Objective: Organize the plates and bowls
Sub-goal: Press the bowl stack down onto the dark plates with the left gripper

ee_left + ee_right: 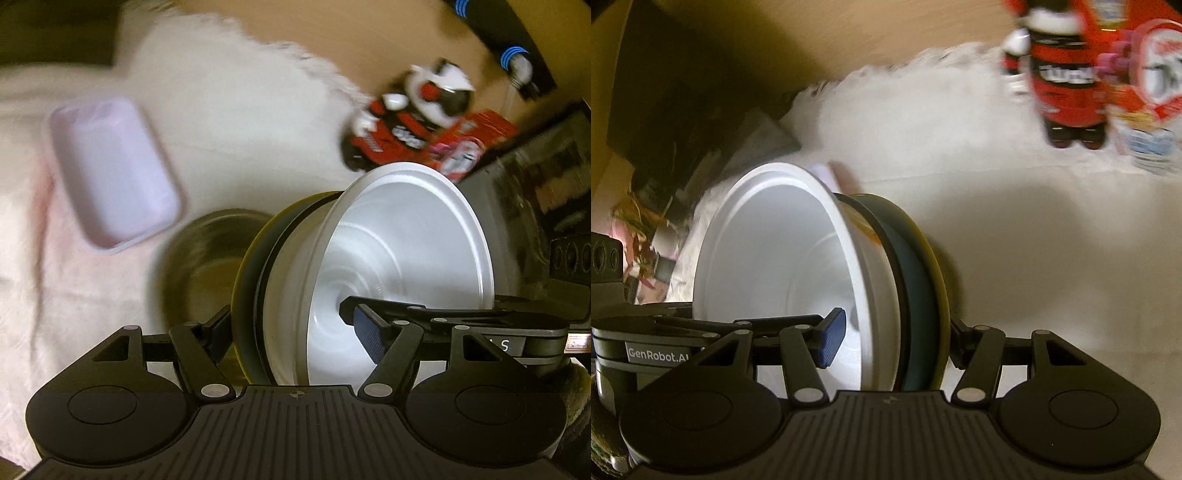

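White fringed cloth (229, 122), tan floor (369, 33)

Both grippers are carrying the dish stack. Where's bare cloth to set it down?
Free: the white cloth right of the stack, below the red toy; also between the lilac tray and the toy. Crowded: the steel bowl and tray on the stack's left side.

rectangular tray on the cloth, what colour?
Pale lilac tray, clearest in the left wrist view.
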A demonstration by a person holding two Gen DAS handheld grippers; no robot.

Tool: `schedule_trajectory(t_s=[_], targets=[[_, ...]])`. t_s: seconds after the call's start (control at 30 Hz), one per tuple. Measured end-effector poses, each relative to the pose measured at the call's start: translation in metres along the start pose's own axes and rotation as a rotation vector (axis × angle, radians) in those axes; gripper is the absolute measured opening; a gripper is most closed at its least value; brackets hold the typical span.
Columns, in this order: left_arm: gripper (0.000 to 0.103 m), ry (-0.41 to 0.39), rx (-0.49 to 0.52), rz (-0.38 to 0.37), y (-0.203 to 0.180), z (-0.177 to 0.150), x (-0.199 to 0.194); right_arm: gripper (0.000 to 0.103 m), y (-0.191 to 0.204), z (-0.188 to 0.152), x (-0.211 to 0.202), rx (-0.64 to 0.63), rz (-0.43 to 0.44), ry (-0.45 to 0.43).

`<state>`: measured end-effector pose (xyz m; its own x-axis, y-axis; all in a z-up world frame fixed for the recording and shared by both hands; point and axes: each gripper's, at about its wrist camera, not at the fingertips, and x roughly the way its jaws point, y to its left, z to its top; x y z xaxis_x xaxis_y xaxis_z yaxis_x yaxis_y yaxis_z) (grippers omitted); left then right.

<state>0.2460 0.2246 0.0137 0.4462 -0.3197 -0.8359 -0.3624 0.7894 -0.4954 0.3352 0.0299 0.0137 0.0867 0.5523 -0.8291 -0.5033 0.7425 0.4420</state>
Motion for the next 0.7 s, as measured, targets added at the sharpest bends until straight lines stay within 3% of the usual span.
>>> schedule_trajectory(t_s=[0.1, 0.27, 0.37, 0.7], targets=[[0.073, 0.029, -0.051, -0.006, 0.032, 0.001, 0.013, 0.056, 0.015, 0.006, 0.030, -0.001, -0.020, 0.046], [0.072, 0.075, -0.047, -0.019, 0.057, -0.001, 0.044, 0.054, 0.018, 0.010, 0.077, 0.002, -0.085, 0.125], [0.071, 0.052, -0.037, -0.044, 0.061, -0.002, 0.048, 0.056, 0.017, 0.008, 0.097, 0.023, -0.139, 0.174], [0.071, 0.008, -0.089, -0.142, 0.080, -0.005, 0.048, 0.055, 0.044, 0.021, 0.099, -0.045, -0.267, 0.218]])
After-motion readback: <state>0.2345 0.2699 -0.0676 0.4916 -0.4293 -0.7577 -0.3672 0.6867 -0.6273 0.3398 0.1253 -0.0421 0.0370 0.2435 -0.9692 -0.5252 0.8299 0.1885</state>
